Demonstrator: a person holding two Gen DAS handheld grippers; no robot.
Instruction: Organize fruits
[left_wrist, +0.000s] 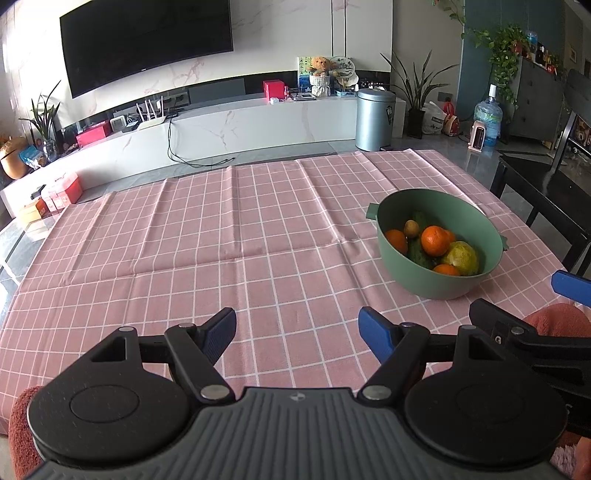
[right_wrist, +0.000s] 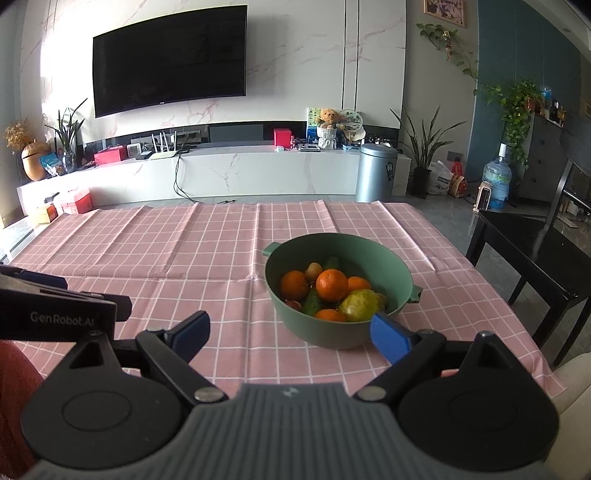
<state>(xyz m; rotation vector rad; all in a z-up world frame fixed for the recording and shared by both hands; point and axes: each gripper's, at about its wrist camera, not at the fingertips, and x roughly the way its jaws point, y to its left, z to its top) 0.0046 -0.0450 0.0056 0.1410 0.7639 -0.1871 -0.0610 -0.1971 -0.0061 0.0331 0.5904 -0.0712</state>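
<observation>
Fruit is sitting piled in a green two-handled bowl (right_wrist: 338, 295) on the pink checked tablecloth (left_wrist: 221, 240), and nothing is lying out on the cloth itself. Topmost in the heap is a round orange (right_wrist: 331, 284); a second orange (right_wrist: 293, 284) is lying to its left, a yellow-green pear-like fruit (right_wrist: 358, 305) is leaning at the near right, a small tan fruit (right_wrist: 313, 271) is tucked behind, and dark green cucumbers (right_wrist: 313, 301) are wedged underneath. The right gripper (right_wrist: 291, 332) is hanging released, its blue fingers spread wide and gripping nothing, and the bowl is lying straight ahead of it, its near wall just beyond the fingertips and the right-hand pad (right_wrist: 389, 338) overlapping that wall in the right wrist view. The left gripper (left_wrist: 297, 330) is likewise hanging spread and empty over bare cloth, and from it the bowl (left_wrist: 439, 240) is lying ahead and well off to the right, beyond its right finger. So the right hand is judged the nearer and better lined up: the coming reach is looking like a short forward and downward move over the near rim onto the top orange, which, being round, is offering no preferred axis for the fingers. The bowl's high wall is likely the thing to watch, since a low approach could be nudging it across the cloth.
</observation>
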